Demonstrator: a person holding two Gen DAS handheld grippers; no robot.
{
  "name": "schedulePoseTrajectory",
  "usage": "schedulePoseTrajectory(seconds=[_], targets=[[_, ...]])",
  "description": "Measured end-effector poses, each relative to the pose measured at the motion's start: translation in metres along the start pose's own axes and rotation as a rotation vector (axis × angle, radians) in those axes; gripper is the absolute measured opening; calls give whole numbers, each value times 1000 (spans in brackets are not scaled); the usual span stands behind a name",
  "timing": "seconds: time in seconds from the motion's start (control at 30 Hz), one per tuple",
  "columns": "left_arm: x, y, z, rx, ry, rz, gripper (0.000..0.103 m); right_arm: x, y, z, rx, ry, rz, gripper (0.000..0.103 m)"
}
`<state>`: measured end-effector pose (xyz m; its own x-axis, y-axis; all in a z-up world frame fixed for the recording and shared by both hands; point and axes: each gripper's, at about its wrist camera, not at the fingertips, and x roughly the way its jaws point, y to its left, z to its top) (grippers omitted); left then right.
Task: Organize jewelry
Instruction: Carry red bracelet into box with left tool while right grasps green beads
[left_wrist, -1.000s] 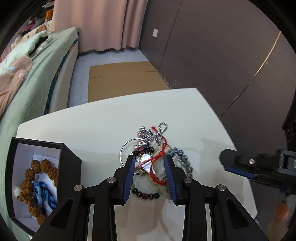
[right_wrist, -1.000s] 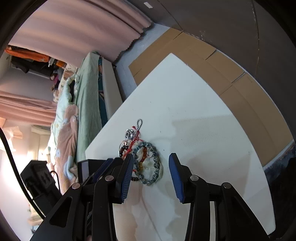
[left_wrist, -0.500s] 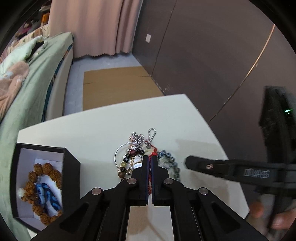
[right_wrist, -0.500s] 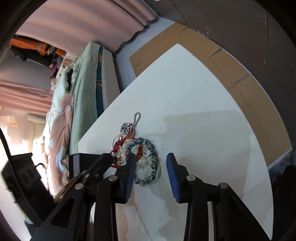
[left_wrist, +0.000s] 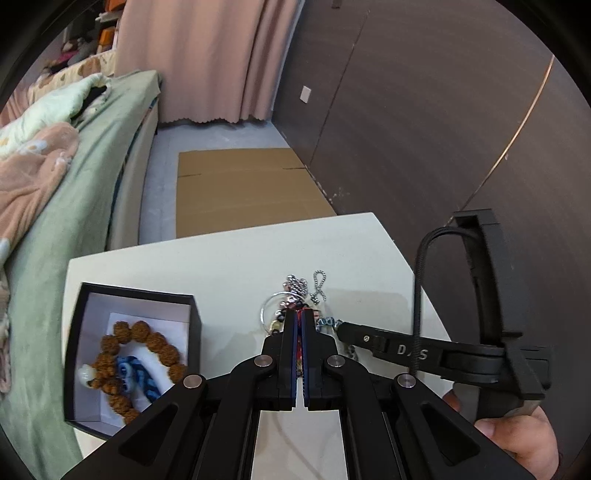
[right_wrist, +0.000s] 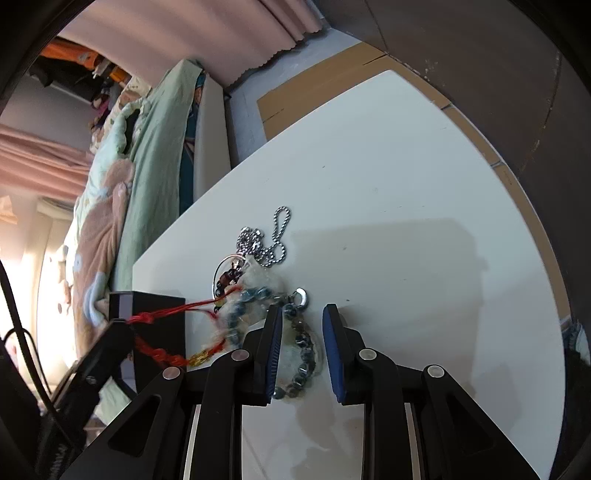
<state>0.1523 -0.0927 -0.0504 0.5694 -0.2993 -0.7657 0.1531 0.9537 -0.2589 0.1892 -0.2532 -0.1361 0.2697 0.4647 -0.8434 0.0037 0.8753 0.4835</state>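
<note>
- Left gripper (left_wrist: 299, 317): jaws pressed together, clamped on a red cord bracelet (right_wrist: 162, 317). The cord runs taut from the jaw tips back to the jewelry pile (right_wrist: 258, 280), with a knotted stretch and a gold bead hanging below the tips.
- Right gripper (right_wrist: 301, 314): jaws part-way apart and closing, straddling a grey-blue bead bracelet (right_wrist: 304, 354). The beads lie between the blue pads; the pads do not press on them.
- Jewelry pile: rests on the white counter (right_wrist: 406, 184), just ahead of both sets of jaws. It includes a silver ball chain (right_wrist: 275, 243) at the far side, a thin metal hoop (left_wrist: 273, 306) and dark red beads; these are tangled, and individual pieces cannot be fully separated by eye.
- Black box (left_wrist: 129, 295): open, on the counter to the left of the left jaws, well clear of the pile. It holds a brown bead bracelet (left_wrist: 140, 332) and a blue-and-white piece (left_wrist: 136, 373) on a white lining.
- A hand (left_wrist: 517, 435) grips the right gripper's handle at the lower right of the left wrist view.
</note>
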Motion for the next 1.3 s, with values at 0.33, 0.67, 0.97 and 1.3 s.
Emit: schedulePoseTrajectory(seconds=[0.33,0.67,0.97,1.3], targets=[[-19,1,-1,6,-31,12,1,3,7,-3,-44,2,-45,10],[-57,13,2,-13,-99,19,1,-39,8,-8,-19,-81,119,10],[-90,38,1,-73,-178,46,1,-57,25,-13,-21,-113,287,2],[-87,69,-16,-144,-204,45,1,-41,36,-11,-41,-81,149,4]])
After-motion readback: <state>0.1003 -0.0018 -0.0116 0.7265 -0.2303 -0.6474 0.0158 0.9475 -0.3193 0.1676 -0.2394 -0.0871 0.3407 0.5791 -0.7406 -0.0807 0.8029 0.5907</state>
